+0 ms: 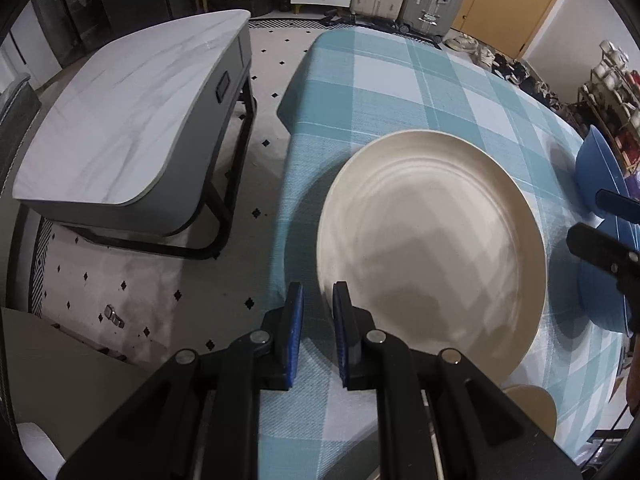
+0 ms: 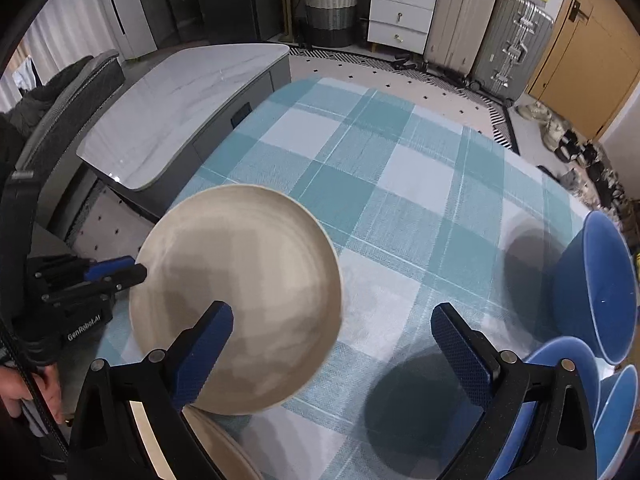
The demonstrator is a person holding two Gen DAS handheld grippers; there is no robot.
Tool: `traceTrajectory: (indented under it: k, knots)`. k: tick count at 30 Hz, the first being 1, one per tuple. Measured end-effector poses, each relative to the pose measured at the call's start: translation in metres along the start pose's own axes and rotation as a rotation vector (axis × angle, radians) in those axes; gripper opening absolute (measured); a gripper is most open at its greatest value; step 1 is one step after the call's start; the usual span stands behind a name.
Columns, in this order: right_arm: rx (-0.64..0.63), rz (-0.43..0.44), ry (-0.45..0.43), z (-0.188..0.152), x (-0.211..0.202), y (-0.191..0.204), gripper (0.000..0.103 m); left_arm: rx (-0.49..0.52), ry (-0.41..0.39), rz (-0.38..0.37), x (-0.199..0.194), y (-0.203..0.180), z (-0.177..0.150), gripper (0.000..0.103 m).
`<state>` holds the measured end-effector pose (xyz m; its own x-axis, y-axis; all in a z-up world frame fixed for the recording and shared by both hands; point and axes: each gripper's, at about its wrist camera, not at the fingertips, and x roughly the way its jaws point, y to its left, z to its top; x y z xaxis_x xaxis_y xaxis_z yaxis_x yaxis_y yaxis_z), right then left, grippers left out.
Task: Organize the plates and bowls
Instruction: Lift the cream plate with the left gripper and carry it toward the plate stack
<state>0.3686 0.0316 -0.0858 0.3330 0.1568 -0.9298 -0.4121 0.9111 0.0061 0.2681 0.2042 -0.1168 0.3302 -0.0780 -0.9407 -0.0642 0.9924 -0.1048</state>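
Surface: table under a teal/white plaid tablecloth, bare cloth across the far half.

Left gripper: fingers narrowly apart, rim of the cream plate sits between the blue pads. Right wrist view shows that gripper at the plate's left edge. Plate throws a shadow on the cloth under its right side; can't tell if it's fully resting or lifted.

Right gripper: fingers wide apart, nothing between them, hovering over cloth just right of the plate. Its left finger overlaps the plate's near edge in view.

Near edge: second cream dish partly hidden under the right gripper body, just below the plate.

Right side: blue bowls, one standing nearer the table's right edge, more stacked close behind the right finger. Well apart from the plate.

Beyond the table, left: marble-top side table on a dark frame, beside the tablecloth corner. Floor is pale carpet with black diamond marks.

Far wall: woven basket, white drawer unit, two suitcases, wooden door. Shoes on the floor at right.
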Motion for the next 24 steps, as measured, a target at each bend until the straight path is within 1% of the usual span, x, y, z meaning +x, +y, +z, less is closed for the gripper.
traceTrajectory:
  k: [1,6,12,15,16,18,19,20,22,24]
  knots:
    - [0.015,0.007,0.008,0.002,0.003,-0.002,0.102,-0.001,0.003,-0.005,0.0,0.001,-0.001,0.013]
    - [0.019,-0.013,0.044,0.002,0.019,0.001,0.102,0.0,0.011,-0.01,0.002,-0.001,-0.003,0.013]
    - [-0.058,-0.072,0.087,-0.009,0.042,0.017,0.102,-0.003,0.02,-0.026,0.007,-0.002,-0.006,0.013]
    - [-0.037,-0.059,0.098,-0.012,0.048,0.013,0.1,-0.008,0.018,-0.034,0.006,0.0,-0.006,0.013]
    - [-0.03,-0.052,0.101,-0.012,0.05,0.012,0.097,-0.008,0.015,-0.034,0.006,0.0,-0.007,0.013]
    - [-0.026,-0.046,0.109,-0.013,0.052,0.012,0.087,-0.006,0.012,-0.033,0.006,0.0,-0.007,0.013]
    - [-0.035,-0.049,0.119,-0.013,0.054,0.012,0.078,-0.002,0.01,-0.031,0.006,0.0,-0.008,0.013]
    - [-0.046,-0.054,0.127,-0.014,0.056,0.014,0.074,0.001,0.009,-0.03,0.006,-0.001,-0.008,0.013]
    - [-0.056,-0.055,0.136,-0.016,0.059,0.016,0.072,0.001,0.007,-0.03,0.007,-0.001,-0.009,0.013]
    - [-0.062,-0.062,0.14,-0.017,0.061,0.016,0.063,-0.001,0.007,-0.033,0.007,-0.001,-0.009,0.013]
